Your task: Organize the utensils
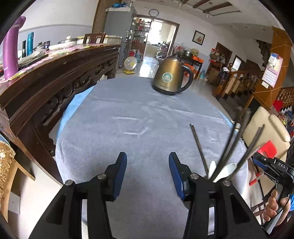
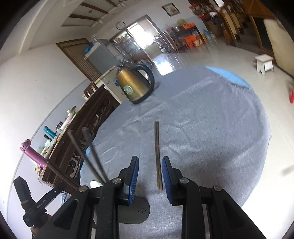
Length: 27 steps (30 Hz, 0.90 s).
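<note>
Right now we've got the right claw (image 2: 150,176) set narrowly apart w/ a pair of chopsticks (image 2: 158,154) lying flat on the grey-clothed table (image 2: 211,128) between the pads, untouched as far as we can see. Left claw (image 1: 148,172) is apart, empty. Risk: sticks are thin & flat, so pads may slip over them or roll them apart. More chopsticks & a white spoon (image 1: 226,170) stand close by; the claws could knock them. Kettle (image 2: 135,84) sits well apart, table edge far right.

This was a lived-in home: a cloth-covered counter (image 1: 128,114) with a kettle (image 1: 170,77), a carved sideboard (image 1: 55,77), a fridge (image 1: 117,27), a wall clock (image 1: 153,12), a staircase (image 1: 244,80).
</note>
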Tool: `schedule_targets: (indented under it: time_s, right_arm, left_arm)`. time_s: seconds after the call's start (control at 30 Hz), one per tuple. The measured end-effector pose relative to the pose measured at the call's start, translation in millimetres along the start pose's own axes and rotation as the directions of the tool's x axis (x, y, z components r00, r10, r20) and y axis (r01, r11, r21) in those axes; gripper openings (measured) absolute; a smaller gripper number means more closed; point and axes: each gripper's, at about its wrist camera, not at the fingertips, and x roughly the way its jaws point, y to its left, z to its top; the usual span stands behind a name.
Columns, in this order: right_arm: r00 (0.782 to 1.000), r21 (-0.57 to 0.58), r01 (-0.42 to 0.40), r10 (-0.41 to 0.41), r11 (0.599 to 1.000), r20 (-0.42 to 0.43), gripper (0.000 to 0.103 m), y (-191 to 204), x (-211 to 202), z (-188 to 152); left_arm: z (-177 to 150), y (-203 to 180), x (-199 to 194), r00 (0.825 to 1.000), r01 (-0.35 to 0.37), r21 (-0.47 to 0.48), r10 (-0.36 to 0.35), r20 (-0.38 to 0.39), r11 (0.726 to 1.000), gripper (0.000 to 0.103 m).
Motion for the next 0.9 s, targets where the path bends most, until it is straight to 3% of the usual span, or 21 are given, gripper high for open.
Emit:
schedule_targets:
  time_s: [0.37,0.6,0.77,0.9]
  right_arm:
    - [0.995,0.068,0.029,-0.023,0.997,-0.093,0.029,-24.7,42.4,0.1]
    - [0.987,0.103,0.037,-0.02,0.994,-0.159,0.029,-38.5,87.2,12.7]
    - [0.981,0.1,0.047,-0.027,0.994,-0.194,0.029,-42.2,111.3,12.2]
    - [0.979,0.117,0.056,-0.032,0.992,-0.2,0.029,-50.7,118.3,13.5]
  left_arm:
    - [18.8,22.4,67.3,0.995,-0.024,0.031,0.027,-0.095,0.999,0.05]
    - [43.2,14.7,144.7,0.978,0.044,0.06,-0.031,-0.208,0.997,0.05]
    - [61.1,-17.0,201.1,0.951,0.163,0.077,-0.135,-0.279,0.984,0.05]
    - [72.0,-55.4,233.5,0.911,0.287,0.084,-0.245,-0.33,0.954,0.05]
